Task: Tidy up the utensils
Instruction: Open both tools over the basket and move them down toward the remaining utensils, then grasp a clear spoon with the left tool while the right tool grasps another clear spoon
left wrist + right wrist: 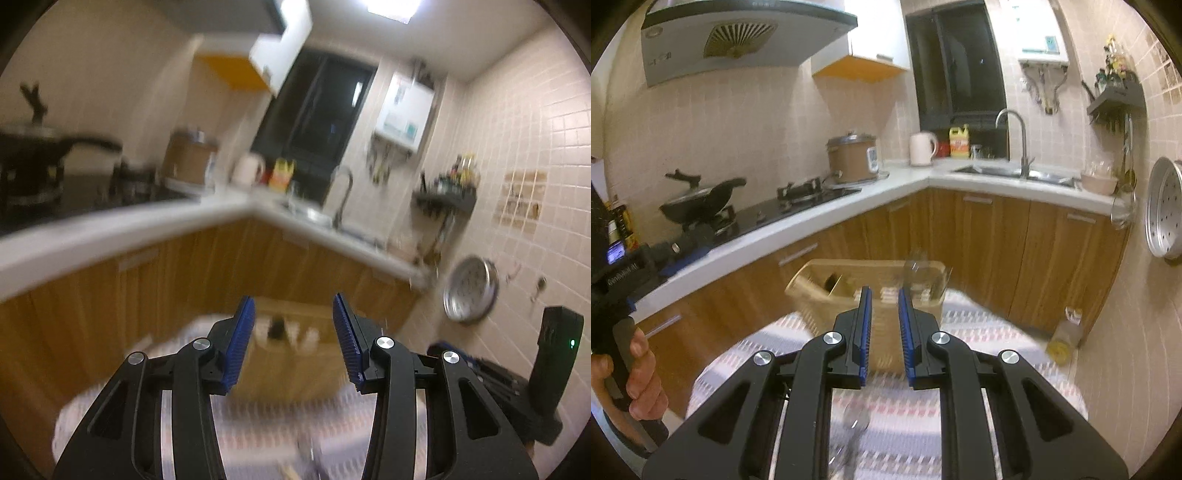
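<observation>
Nearest the right wrist camera, the right hand-held gripper (882, 328) is being held with its blue-padded jaws only narrowly parted, and nothing is being pinched between them. Just below it, a shiny metal utensil (855, 428), blurred and hard to identify, is lying on the striped, patterned cloth-covered desk (990, 354). The left hand-held gripper (293, 339) is being held with its jaws spread wider, also empty; a pale stick-like tip (290, 472) is showing at the bottom edge of the left view, too blurred to name.

Beyond both tools, the beige woven plastic basket with compartments (827, 295) is standing toward the far end of the desk. A dark-handled utensil (832, 282) is already standing in its left compartment, and a clear glass tumbler (923, 277) is sitting at its right side; whether the tumbler is inside or just behind the basket cannot be told. Pale handles (299, 334) are seen in the basket in the left view.

The task is judged to be partly done: some pieces are already being stored, while at least the metal utensil is being left on the cloth to be collected.

Open room is being offered across the middle of the cloth. The desk's rounded far edge is lying close behind the basket, with wooden cabinet doors (993, 251) and a white worktop (798, 225) further off; the person's hand (635, 373) on the left tool's grip is crowding the left side.
</observation>
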{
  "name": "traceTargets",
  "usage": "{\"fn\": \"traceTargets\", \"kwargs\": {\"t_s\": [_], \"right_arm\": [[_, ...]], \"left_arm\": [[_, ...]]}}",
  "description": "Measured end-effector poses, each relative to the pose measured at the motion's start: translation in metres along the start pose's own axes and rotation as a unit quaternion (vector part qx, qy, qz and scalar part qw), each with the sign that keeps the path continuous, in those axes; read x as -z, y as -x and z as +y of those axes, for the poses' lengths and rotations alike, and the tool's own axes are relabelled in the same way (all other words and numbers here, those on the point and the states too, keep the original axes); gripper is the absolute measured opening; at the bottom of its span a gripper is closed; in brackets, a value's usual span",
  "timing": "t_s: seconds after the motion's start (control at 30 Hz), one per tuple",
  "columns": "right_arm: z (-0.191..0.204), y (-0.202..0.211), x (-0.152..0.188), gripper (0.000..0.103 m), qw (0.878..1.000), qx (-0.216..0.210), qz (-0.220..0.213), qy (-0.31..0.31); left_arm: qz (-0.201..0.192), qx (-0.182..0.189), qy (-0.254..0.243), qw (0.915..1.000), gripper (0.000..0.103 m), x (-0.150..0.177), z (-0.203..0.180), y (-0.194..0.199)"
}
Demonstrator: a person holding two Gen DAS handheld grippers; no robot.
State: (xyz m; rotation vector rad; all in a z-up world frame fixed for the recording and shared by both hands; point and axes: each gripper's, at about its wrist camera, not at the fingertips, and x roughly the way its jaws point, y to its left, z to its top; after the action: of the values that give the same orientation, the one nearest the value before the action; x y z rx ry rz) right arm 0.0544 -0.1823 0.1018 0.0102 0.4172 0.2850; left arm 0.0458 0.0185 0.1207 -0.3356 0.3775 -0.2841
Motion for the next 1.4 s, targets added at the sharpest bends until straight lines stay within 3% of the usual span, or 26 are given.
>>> {"fn": "traceTargets", "kwargs": {"t_s": [0.13, 0.23, 0.33, 0.4, 0.57, 0.63, 0.77, 0.87, 0.97, 1.23, 1.3, 1.4], "right_arm": [[0.007, 0.011, 0.011, 0.024, 0.999, -0.021, 0.028, -0.014], [0.011, 0.019, 0.02, 0.033, 0.999, -0.012, 0.032, -0.01], [0.006, 0.019, 0.032, 0.034, 0.997, -0.007, 0.065, -0.028], [0.001, 0.017, 0.04, 0.034, 0.995, 0.0, 0.089, -0.041], [-0.013, -0.001, 0.063, 0.034, 0.984, 0.004, 0.166, -0.064], [-0.022, -0.011, 0.073, 0.033, 0.976, -0.016, 0.201, -0.087], [-0.031, -0.021, 0.09, 0.033, 0.967, -0.024, 0.229, -0.105], [-0.032, -0.023, 0.097, 0.033, 0.966, -0.028, 0.234, -0.11], [-0.034, -0.024, 0.1, 0.033, 0.965, -0.029, 0.237, -0.112], [-0.037, -0.029, 0.106, 0.033, 0.961, -0.024, 0.252, -0.11], [-0.035, -0.033, 0.106, 0.033, 0.959, -0.024, 0.259, -0.109], [-0.034, -0.043, 0.108, 0.034, 0.954, -0.025, 0.277, -0.115]], "left_arm": [[0.09, 0.02, 0.014, 0.9956, 0.042, 0.017, 0.011, -0.006], [0.163, 0.03, -0.002, 0.9862, 0.042, 0.042, 0.012, -0.016], [0.264, 0.055, -0.013, 0.9628, 0.042, 0.086, 0.011, -0.034], [0.311, 0.058, -0.019, 0.9485, 0.042, 0.113, 0.011, -0.042], [0.372, 0.045, -0.031, 0.9265, 0.041, 0.165, 0.01, -0.057], [0.382, 0.045, -0.037, 0.9225, 0.041, 0.175, 0.006, -0.061], [0.388, 0.035, -0.059, 0.9193, 0.041, 0.187, -0.005, -0.07], [0.379, 0.012, -0.077, 0.922, 0.04, 0.189, -0.015, -0.079], [0.369, -0.009, -0.093, 0.9246, 0.031, 0.188, -0.023, -0.088], [0.358, -0.021, -0.103, 0.9277, 0.028, 0.187, -0.033, -0.1], [0.355, -0.021, -0.103, 0.9288, 0.017, 0.187, -0.033, -0.101], [0.352, -0.02, -0.097, 0.9307, 0.01, 0.188, -0.031, -0.104]]}}
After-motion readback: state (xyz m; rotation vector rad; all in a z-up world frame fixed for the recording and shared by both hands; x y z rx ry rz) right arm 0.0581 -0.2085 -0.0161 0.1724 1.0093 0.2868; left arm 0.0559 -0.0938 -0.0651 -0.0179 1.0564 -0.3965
